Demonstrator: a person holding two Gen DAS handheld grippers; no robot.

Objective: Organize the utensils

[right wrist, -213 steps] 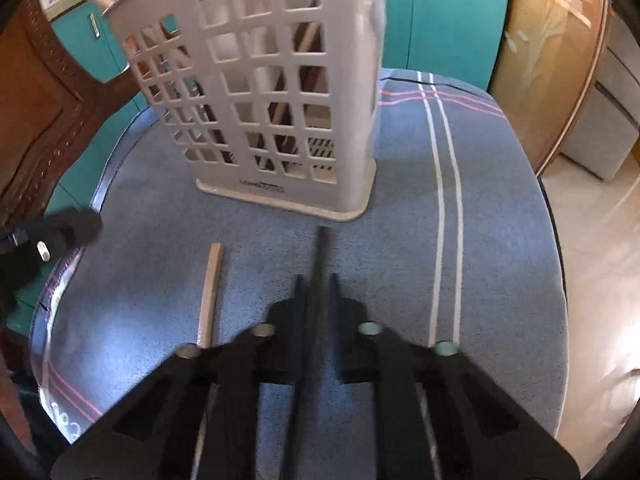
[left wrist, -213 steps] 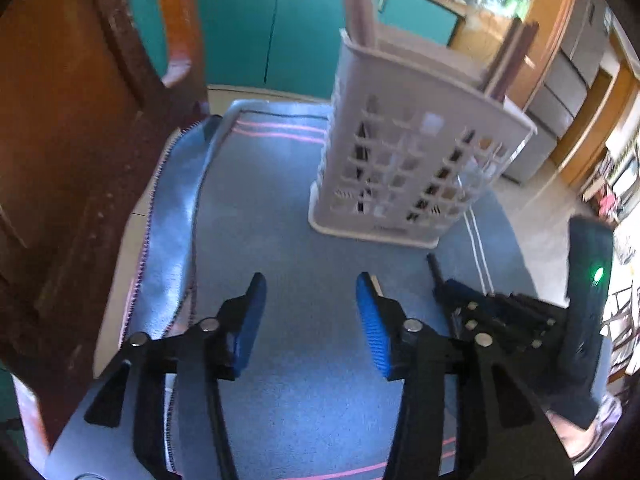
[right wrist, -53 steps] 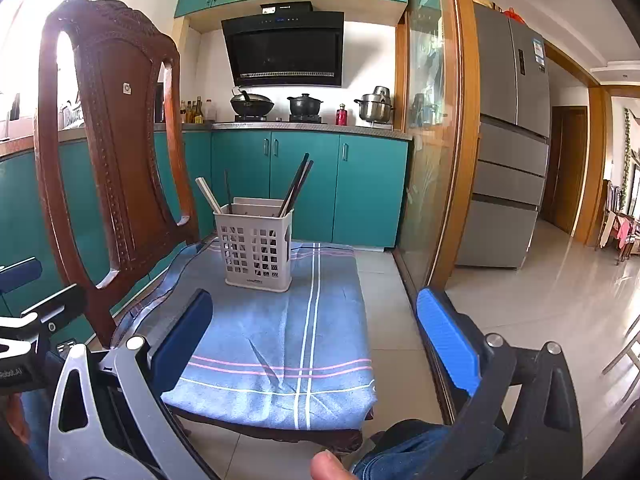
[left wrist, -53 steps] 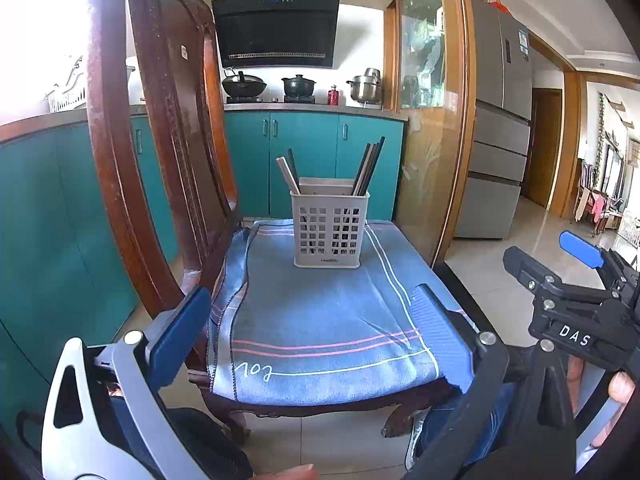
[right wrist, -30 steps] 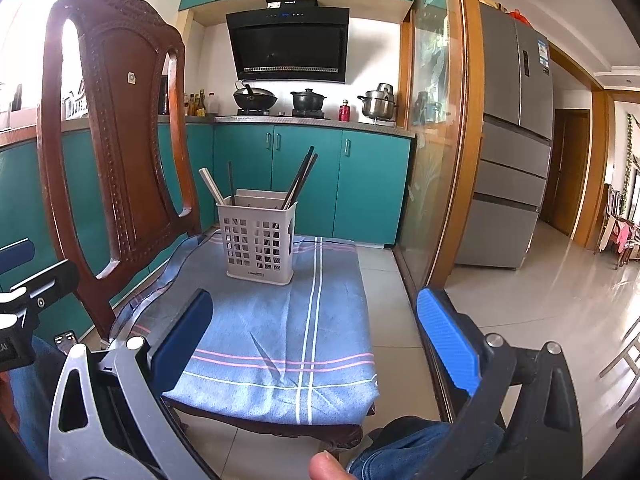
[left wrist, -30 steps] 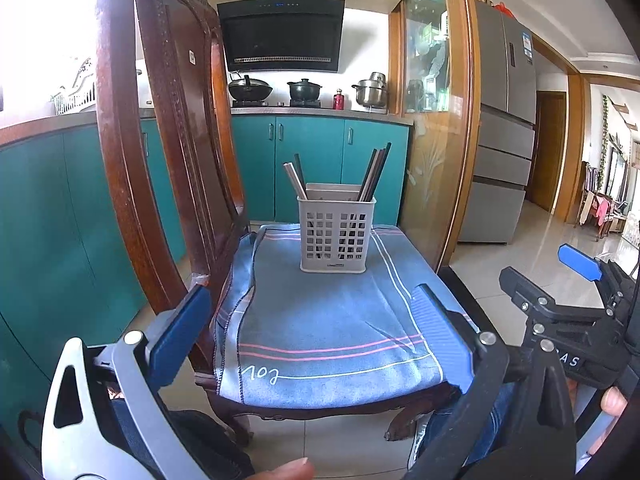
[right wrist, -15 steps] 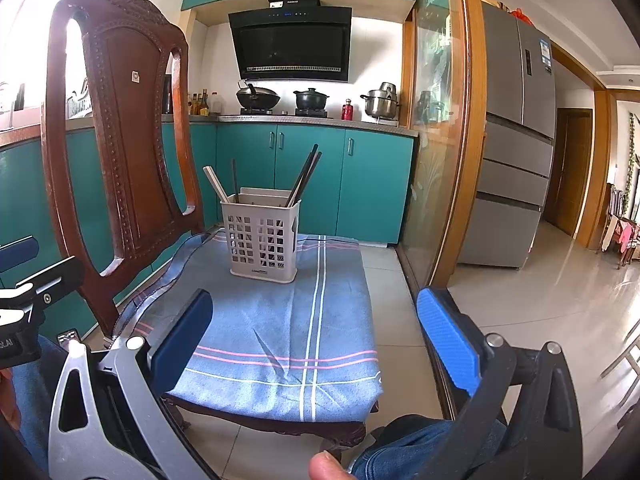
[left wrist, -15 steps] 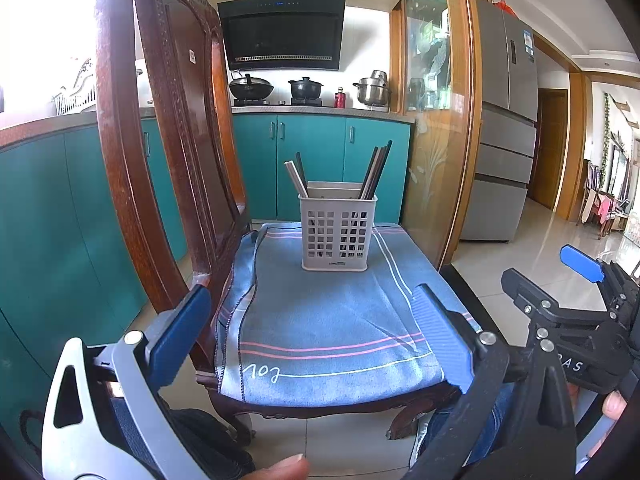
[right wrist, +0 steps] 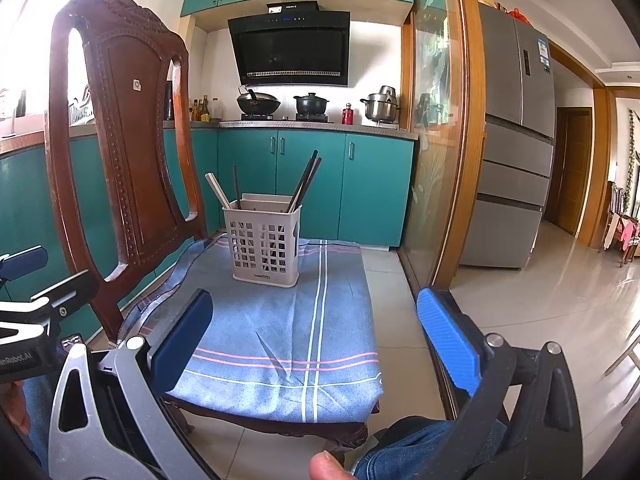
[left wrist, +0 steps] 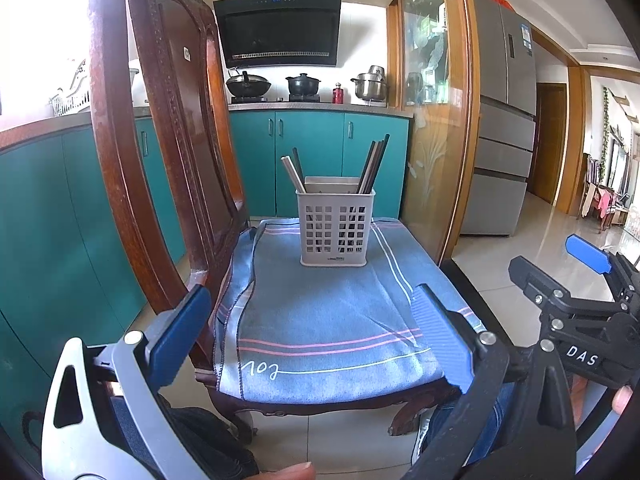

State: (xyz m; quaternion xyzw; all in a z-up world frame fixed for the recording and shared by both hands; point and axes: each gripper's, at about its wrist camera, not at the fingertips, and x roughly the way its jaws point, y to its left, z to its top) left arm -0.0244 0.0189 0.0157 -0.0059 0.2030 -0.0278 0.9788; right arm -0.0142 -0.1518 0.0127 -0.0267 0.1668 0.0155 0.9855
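Now | chopsticks [left wrist: 372,168] all in caddy [left wrist: 335,229] (upright) | hand-held grippers withdrawn, empty

The pale grey perforated plastic utensil basket [left wrist: 337,230] looks matt. It stands on a blue woven cloth with pink and white stripes [left wrist: 320,320], soft and slightly creased. The dark carved wooden chair [right wrist: 132,152] shines with varnish. The pale floor tiles [right wrist: 560,300] are glossy.
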